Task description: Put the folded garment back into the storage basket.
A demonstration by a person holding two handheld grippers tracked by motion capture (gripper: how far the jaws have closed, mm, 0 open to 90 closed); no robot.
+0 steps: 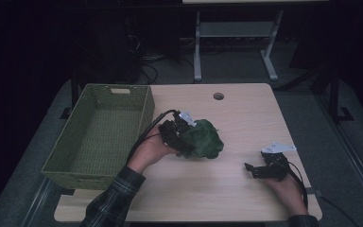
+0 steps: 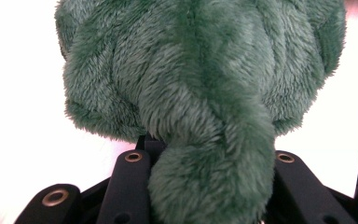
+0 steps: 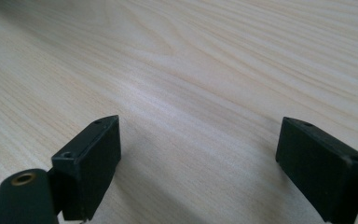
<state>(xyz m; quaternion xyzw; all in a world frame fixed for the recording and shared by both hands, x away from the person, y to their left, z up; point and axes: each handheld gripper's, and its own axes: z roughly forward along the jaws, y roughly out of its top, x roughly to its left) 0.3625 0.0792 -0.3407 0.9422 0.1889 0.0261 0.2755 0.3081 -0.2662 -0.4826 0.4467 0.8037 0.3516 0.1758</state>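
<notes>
Pale wood-grain table fills the middle of the high view, with a round cable hole near its far edge. Left of centre, a green woven basket stands on the table's left side, hanging partly past its edge. Just right of the basket, in the middle of the frame, a green plush toy is gripped by the left gripper, jaws closed on its left side; in the left gripper view the fur bulges between and over the black jaws. At the lower right of the high view the right gripper rests low on the table, well apart from the toy. In the right gripper view its fingers stand wide apart with bare wood between them, holding nothing.
</notes>
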